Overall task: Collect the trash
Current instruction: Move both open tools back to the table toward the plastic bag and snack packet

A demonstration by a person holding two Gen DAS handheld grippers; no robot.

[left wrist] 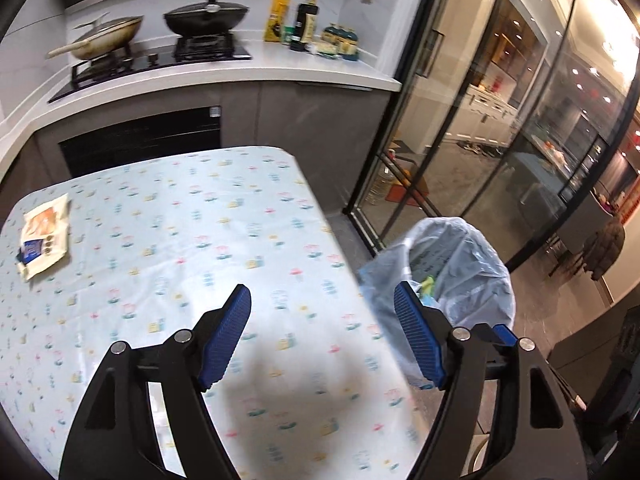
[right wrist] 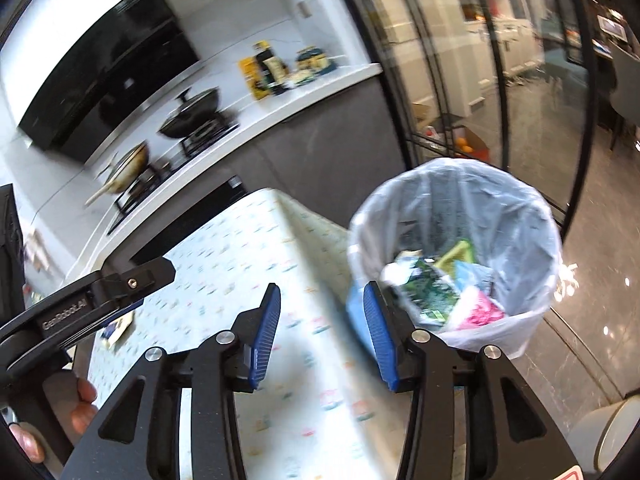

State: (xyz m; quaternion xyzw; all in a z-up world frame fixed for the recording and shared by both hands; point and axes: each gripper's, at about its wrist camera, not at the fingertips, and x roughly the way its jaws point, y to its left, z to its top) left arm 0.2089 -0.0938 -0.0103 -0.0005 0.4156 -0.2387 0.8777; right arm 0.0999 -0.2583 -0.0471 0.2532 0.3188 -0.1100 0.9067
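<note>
A bin lined with a pale plastic bag stands on the floor just off the table's right edge, with several wrappers lying inside. It also shows in the left wrist view, where the bin sits behind the right blue finger. One cream snack packet lies flat at the table's far left. My left gripper hangs open over the flowered tablecloth with nothing between its fingers. My right gripper is open and empty above the table edge, close to the bin.
Behind the table runs a kitchen counter with a hob, two lidded pans and several bottles. Glass sliding doors stand to the right of the bin. In the right wrist view, a hand holds the other gripper's body at lower left.
</note>
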